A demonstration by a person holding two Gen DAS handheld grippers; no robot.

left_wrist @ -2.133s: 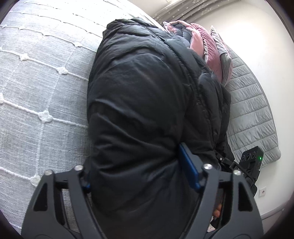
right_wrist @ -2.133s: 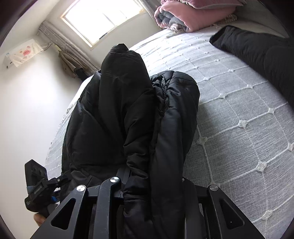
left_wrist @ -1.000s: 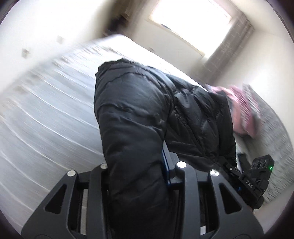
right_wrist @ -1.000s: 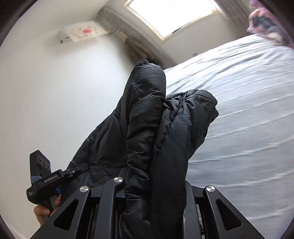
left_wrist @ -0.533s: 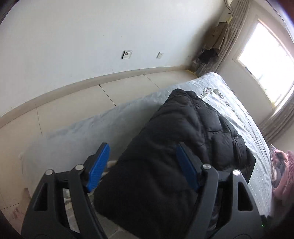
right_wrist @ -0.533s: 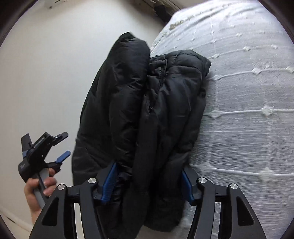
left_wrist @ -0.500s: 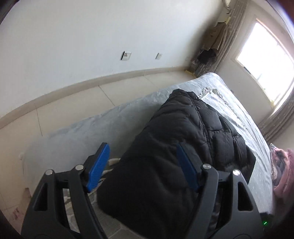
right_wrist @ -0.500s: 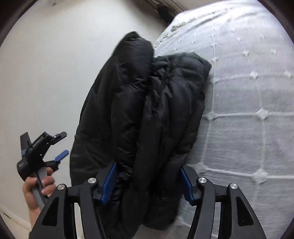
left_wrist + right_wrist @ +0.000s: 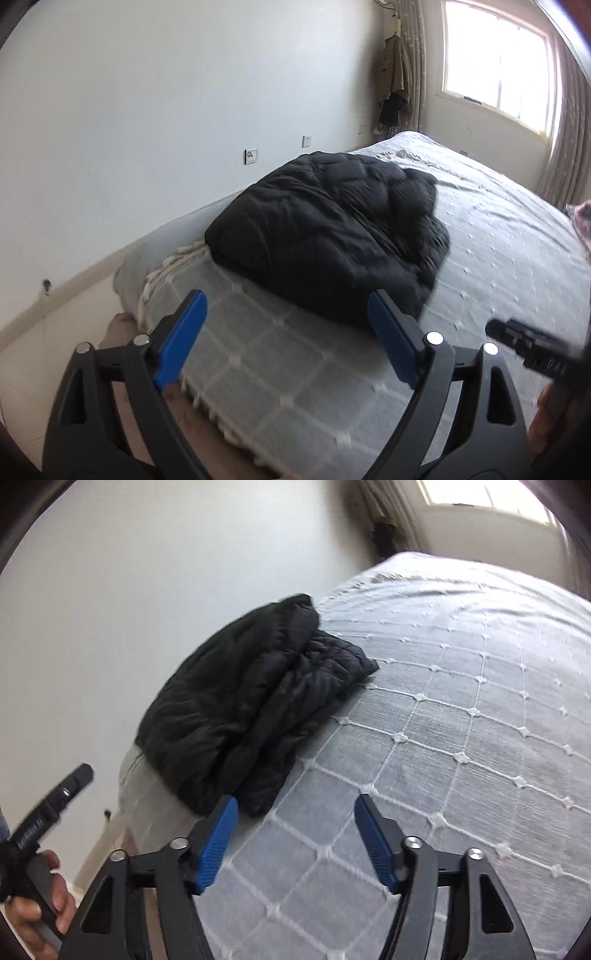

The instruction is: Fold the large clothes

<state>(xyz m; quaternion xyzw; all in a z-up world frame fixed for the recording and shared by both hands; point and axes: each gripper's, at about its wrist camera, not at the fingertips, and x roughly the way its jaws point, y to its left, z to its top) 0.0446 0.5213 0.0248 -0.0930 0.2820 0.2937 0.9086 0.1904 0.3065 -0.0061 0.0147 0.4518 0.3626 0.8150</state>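
At the bottom of each wrist view, the left gripper point(image 9: 286, 332) and right gripper point(image 9: 295, 838) stand with jaws apart and nothing between them; both have just been opening. Beyond them, at frame centre, the black padded jacket point(image 9: 332, 236) lies as a folded bundle near the corner of the bed point(image 9: 498, 258). Judged status: folding appears complete, garment released; at most tidying remains.

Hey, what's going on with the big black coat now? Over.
Left gripper and right gripper: jaws just opened, nothing between them. Black coat lies folded at the corner of the bed. Nothing in the way.
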